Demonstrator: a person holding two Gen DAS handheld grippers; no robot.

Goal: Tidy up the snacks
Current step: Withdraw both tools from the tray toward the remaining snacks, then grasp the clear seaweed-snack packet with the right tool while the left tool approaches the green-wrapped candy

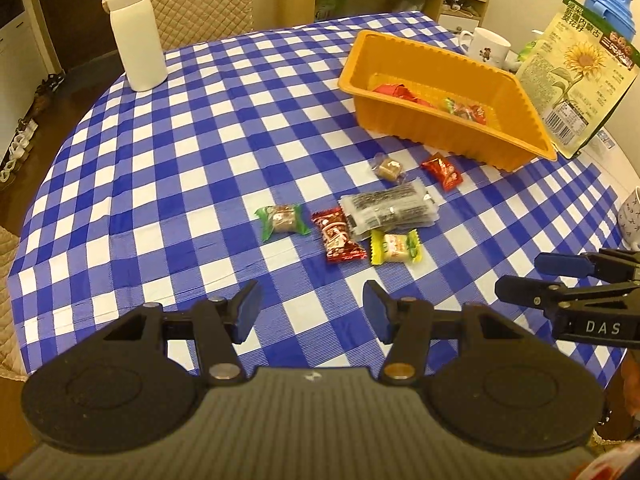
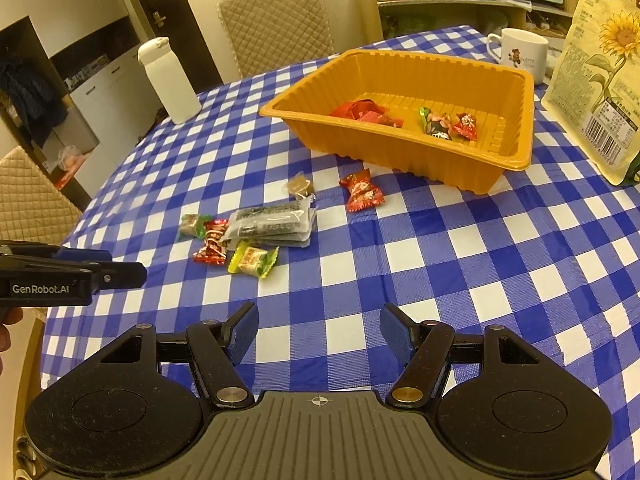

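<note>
An orange tray [image 1: 416,128] [image 2: 400,160] stands at the back right of the checked table with a few wrapped candies [image 2: 448,122] inside. Loose snacks lie in front of it: a green candy [image 1: 282,219], a dark red candy [image 1: 338,236], a yellow candy [image 1: 396,246] [image 2: 253,259], a grey sesame bar pack [image 1: 390,210] [image 2: 272,222], a brown cube [image 1: 388,167] and a red candy [image 1: 442,170] [image 2: 362,192]. My left gripper [image 1: 312,312] is open and empty, short of the snacks. My right gripper [image 2: 318,330] is open and empty, to their right.
A white bottle [image 1: 136,36] [image 2: 168,80] stands at the back left. A sunflower seed bag [image 1: 580,76] [image 2: 600,80] and a white mug [image 1: 486,46] [image 2: 522,52] stand beside the tray. Another mug [image 1: 632,216] is at the right edge. Chairs surround the table.
</note>
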